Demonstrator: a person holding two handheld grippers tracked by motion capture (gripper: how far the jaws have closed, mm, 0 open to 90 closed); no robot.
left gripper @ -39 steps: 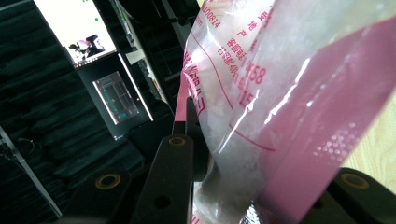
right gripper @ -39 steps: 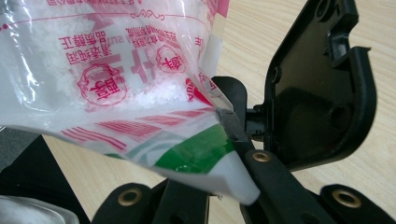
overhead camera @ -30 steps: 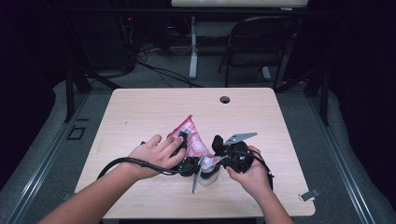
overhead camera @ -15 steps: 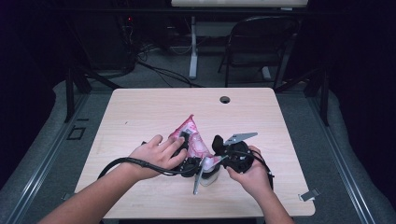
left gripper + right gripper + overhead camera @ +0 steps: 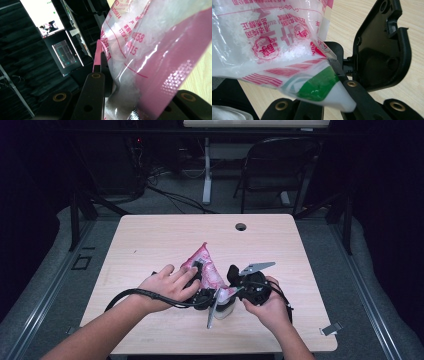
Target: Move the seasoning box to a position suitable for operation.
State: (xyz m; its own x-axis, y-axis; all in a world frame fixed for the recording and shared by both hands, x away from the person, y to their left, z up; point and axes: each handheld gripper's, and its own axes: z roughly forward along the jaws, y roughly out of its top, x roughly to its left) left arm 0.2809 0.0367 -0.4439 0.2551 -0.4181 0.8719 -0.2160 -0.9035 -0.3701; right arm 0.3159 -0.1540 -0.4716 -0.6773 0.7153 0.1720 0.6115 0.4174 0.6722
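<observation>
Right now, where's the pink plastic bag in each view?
High view: pink plastic bag lies mid-table, between the two hands, its peak pointing away from the person.
Left gripper view: the bag takes up the right half, rising from between the black fingers.
Right gripper view: the bag spreads across the upper left, its corner pinched at centre.
Shared landmark: the light wooden table.

bag | clear plastic pouch, pink and red print, green patch at one corner, white grains inside | crumpled, tilted, one corner pointing up | lifted just above the tabletop, near its front middle
</observation>
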